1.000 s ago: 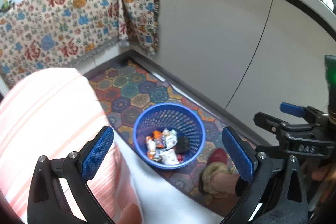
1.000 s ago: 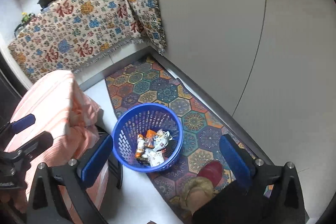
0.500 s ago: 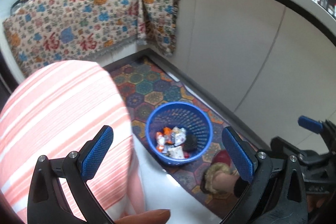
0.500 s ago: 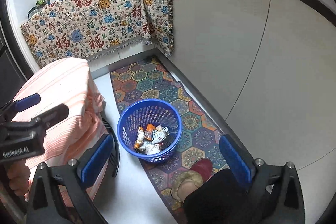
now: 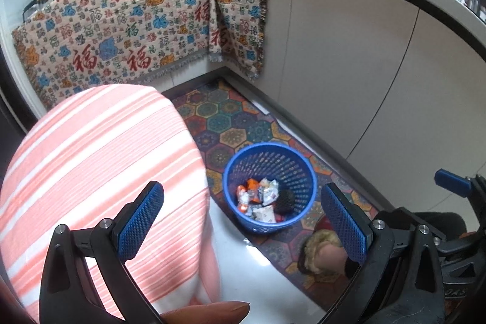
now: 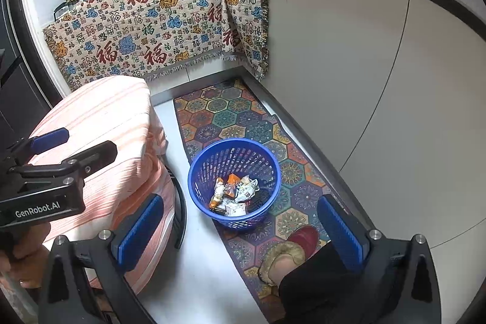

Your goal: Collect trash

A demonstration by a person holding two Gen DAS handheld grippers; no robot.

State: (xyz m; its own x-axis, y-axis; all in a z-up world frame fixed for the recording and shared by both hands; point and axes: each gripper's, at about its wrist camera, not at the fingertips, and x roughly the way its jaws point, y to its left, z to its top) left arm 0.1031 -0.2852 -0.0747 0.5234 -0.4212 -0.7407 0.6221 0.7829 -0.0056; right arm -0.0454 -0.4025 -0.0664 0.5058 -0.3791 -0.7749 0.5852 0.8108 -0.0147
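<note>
A blue perforated trash basket (image 5: 299,160) stands on the patterned floor mat, holding several crumpled wrappers (image 5: 258,198) and a dark item. It also shows in the right wrist view (image 6: 206,169), with the wrappers (image 6: 234,193) inside. My left gripper (image 5: 241,222) is open and empty, held high above the basket. My right gripper (image 6: 240,228) is open and empty, also high above it. The left gripper's body shows at the left of the right wrist view (image 6: 45,181).
A table with a pink striped cloth (image 5: 91,160) stands left of the basket. White cabinets (image 5: 349,66) run along the right. A patterned cloth (image 5: 136,26) hangs over the back counter under pans. The person's slippered foot (image 6: 288,251) rests on the mat (image 6: 224,117).
Both grippers have risen and pulled back, so the basket looks smaller and more of the counter and pans shows. Both stayed open and empty.
</note>
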